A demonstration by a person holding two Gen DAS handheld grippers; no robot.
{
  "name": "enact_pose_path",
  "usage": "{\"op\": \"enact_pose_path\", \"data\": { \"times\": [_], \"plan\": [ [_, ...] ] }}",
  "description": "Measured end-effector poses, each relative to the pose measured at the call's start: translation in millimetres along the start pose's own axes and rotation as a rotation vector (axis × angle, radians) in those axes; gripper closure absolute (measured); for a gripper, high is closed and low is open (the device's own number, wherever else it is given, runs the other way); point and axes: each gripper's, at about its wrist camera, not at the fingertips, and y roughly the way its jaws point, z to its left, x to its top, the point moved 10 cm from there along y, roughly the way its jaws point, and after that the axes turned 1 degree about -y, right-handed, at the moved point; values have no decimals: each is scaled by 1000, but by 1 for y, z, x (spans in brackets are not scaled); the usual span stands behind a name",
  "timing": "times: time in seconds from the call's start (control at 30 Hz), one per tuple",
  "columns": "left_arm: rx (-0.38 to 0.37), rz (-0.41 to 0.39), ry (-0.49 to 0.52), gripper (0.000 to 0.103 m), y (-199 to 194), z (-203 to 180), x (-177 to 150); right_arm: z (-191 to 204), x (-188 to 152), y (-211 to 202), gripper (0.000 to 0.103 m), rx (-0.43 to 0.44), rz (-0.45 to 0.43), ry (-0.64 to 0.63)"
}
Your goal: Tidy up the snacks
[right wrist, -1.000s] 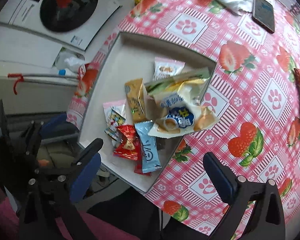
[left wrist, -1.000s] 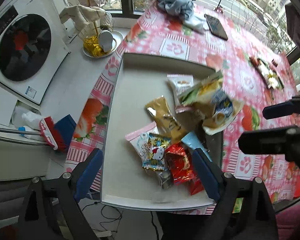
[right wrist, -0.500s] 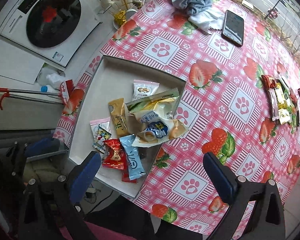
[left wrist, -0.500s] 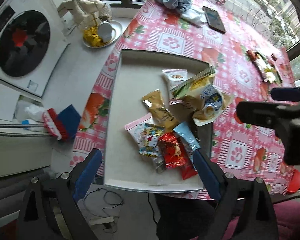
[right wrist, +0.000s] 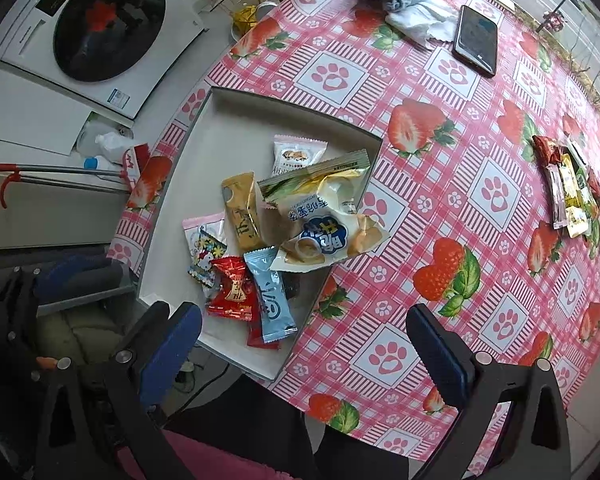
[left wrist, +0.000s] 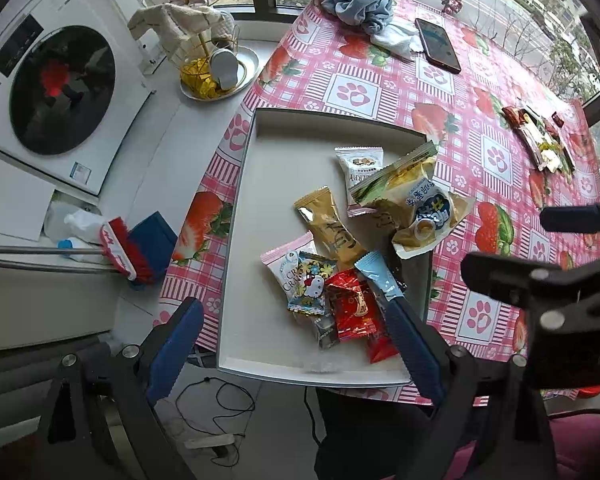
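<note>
One tray (right wrist: 236, 112), about nine snack packets (right wrist: 236, 210) in it, one phone (right wrist: 476, 40), one washing machine (right wrist: 100, 28)

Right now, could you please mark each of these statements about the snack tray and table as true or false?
1. Both grippers are open and hold nothing. True: the left gripper and the right gripper stand with jaws wide apart and empty.
2. The phone lies inside the tray. False: the phone lies on the tablecloth, far beyond the tray.
3. The light blue packet lies beside the red packet. True: the light blue packet partly overlaps the red packet.
4. All the snacks are in the tray. False: a second group of snacks lies on the tablecloth.
</note>
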Motion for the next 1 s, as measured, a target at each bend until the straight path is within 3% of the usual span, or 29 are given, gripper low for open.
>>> {"op": "enact_pose_path", "data": {
  "times": [0.2, 0.63, 1.0],
  "plan": [
    [9, 7, -4, 9, -3, 2, 1, 0, -1, 0, 0, 4, 3, 8],
    [95, 28, 138, 9, -10, -19, 4, -9, 4, -8, 0, 69, -15, 79],
    [116, 48, 133, 9, -14, -19, -2, -9, -1, -4, 0, 102, 1, 88]
  ]
}}
